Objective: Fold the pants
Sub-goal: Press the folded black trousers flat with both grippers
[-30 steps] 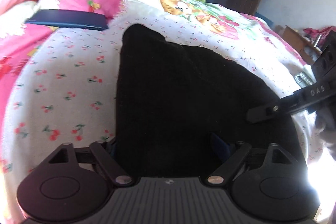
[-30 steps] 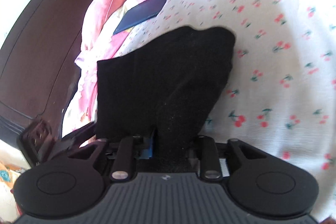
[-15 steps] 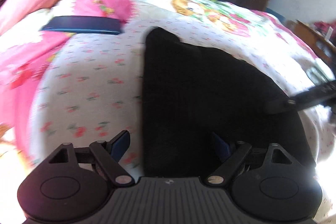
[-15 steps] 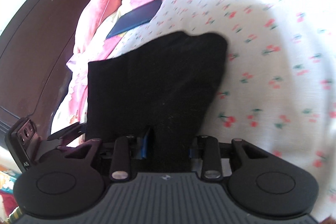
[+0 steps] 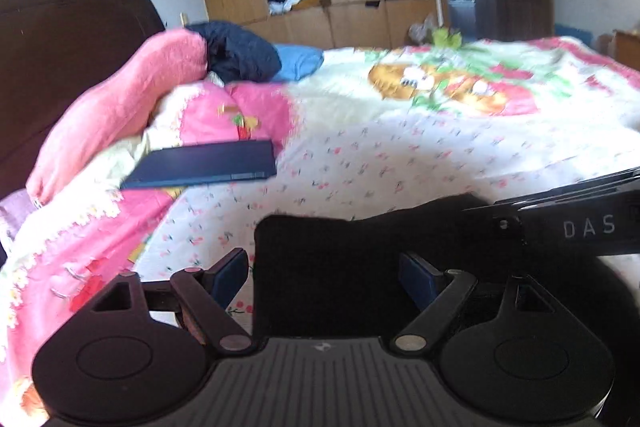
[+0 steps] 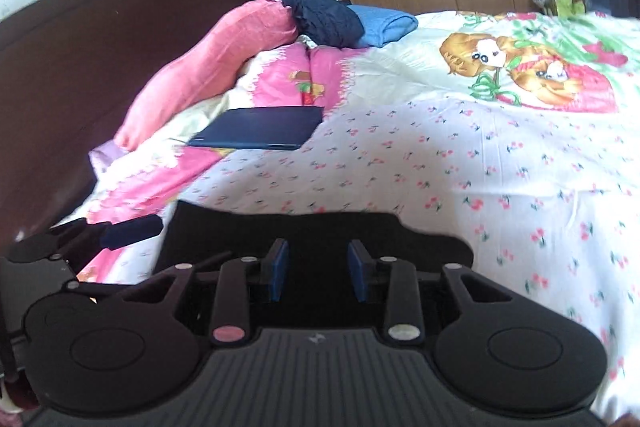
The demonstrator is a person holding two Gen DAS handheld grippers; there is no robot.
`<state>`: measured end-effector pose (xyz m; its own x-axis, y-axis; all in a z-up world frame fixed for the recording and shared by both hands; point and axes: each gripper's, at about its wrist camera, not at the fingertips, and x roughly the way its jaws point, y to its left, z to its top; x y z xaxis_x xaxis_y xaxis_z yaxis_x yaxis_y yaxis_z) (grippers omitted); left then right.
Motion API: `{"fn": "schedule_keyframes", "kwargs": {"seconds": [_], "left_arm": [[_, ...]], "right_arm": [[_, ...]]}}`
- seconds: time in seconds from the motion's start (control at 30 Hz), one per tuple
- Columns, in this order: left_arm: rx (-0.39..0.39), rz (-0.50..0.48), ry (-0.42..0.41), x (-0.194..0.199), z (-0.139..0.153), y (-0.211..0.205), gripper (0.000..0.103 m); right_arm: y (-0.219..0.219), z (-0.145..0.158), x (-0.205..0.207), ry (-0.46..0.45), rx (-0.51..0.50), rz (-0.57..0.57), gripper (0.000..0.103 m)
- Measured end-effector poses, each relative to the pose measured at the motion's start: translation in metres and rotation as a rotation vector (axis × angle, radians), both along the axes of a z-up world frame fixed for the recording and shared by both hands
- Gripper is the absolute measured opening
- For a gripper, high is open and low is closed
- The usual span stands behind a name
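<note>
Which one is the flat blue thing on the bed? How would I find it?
Start at the dark wooden headboard and the long pink pillow below it. Just in front of the pillow lies a thin dark navy slab, maybe a closed laptop. It alone is flat, stiff and straight-edged; everything around it is soft cloth.

Pants lie on the bed, before a book.

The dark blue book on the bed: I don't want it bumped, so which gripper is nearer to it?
Left. The left gripper sits over the black pants' edge on the book's side; the right gripper is on the far side of the left, farther from it.
</note>
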<state>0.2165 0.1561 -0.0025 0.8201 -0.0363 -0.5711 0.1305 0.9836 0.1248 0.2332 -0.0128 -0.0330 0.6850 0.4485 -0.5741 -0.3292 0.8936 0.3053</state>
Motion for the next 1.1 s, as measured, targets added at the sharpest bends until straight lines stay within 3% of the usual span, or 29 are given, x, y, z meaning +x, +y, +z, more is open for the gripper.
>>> {"fn": "schedule_keyframes", "kwargs": {"seconds": [0.07,0.1,0.23,0.37,0.5,0.63,0.8,1.1], "left_arm": [[-0.031,0.007,0.038,0.016,-0.013,0.006,0.097],[-0.048,0.008,0.054,0.020,-0.020,0.008,0.097],[-0.095,0.020,0.071,0.022,-0.032,0.012,0.101],[-0.085,0.027,0.068,0.016,-0.022,0.011,0.101],[-0.057,0.041,0.049,0.002,-0.003,0.009,0.101],[-0.063,0.062,0.056,-0.014,0.005,0.013,0.101],[-0.074,0.080,0.070,-0.032,0.000,0.017,0.101],[-0.119,0.104,0.097,-0.035,-0.014,0.022,0.101]], "right_arm": [[-0.003,-0.018,0.013,0.051,0.000,0.008,0.033],[-0.005,-0.026,0.014,0.061,-0.007,0.006,0.027],[-0.014,-0.046,0.015,0.042,0.046,0.006,0.023],[-0.014,-0.034,0.007,0.033,0.050,-0.005,0.023],[-0.017,-0.010,-0.015,-0.014,0.028,-0.023,0.033],[-0.019,0.000,-0.045,-0.036,0.009,-0.002,0.033],[-0.021,-0.009,-0.070,-0.033,-0.008,-0.010,0.032],[-0.021,-0.028,-0.067,-0.033,0.004,-0.027,0.031]]}}
